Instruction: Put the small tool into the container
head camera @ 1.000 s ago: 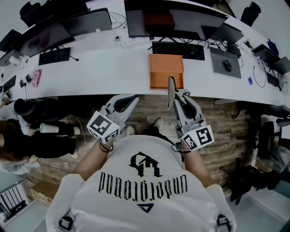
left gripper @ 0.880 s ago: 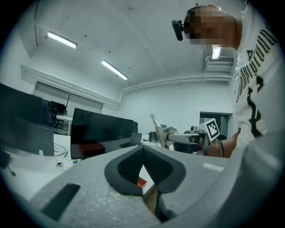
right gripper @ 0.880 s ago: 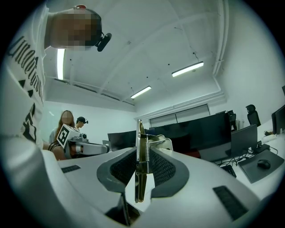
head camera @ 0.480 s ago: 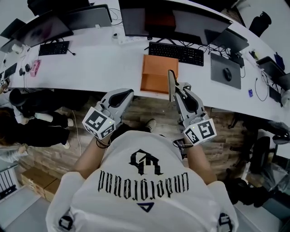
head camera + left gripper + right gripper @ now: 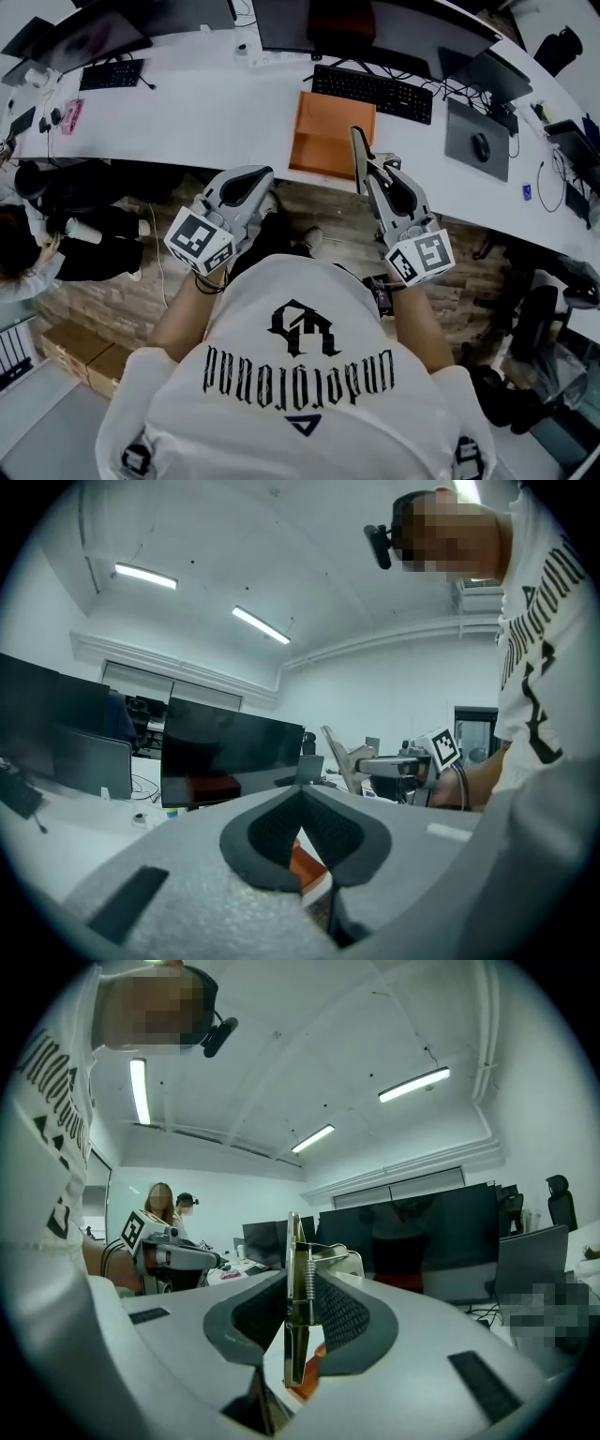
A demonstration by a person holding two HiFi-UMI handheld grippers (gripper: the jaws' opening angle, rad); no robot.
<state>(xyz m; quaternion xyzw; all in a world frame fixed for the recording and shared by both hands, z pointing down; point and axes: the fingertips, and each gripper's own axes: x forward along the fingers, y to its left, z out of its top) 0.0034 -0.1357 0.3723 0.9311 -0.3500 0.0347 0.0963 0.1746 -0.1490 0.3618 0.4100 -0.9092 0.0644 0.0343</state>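
Between the pads of the right gripper (image 5: 298, 1321), the small tool (image 5: 295, 1279) sat clamped upright. It was a thin flat metal strip with a little coil spring along it, poking out past the jaw tips. So it wasn't in the container yet.

The container (image 5: 323, 141) was an open orange box right at the near edge of the desk (image 5: 216, 112). From the head view the tool's tip hung just beside the box's right side, about level with that near edge.

My read is that this was the carry step, with the tool grabbed and brought up to the box but not over it. I'd guess the next move called for sliding it left and a bit forward over the opening, dipping it down, then letting the jaws go. It's a long skinny thing, so tilting it to lie flat would probably help.

The left gripper (image 5: 300, 832) had its jaws pressed together on nothing, hanging off the near edge to the left of the box.

Reading-wise there wasn't much:
- The shirt (image 5: 300, 375) had a dark gothic print and a logo, but it was upside down and I couldn't make out the word.
- The marker cube (image 5: 419, 259) only had a black-and-white square pattern.
- No label showed on the box.
- The keyboard (image 5: 373, 92) behind it was too small to read.
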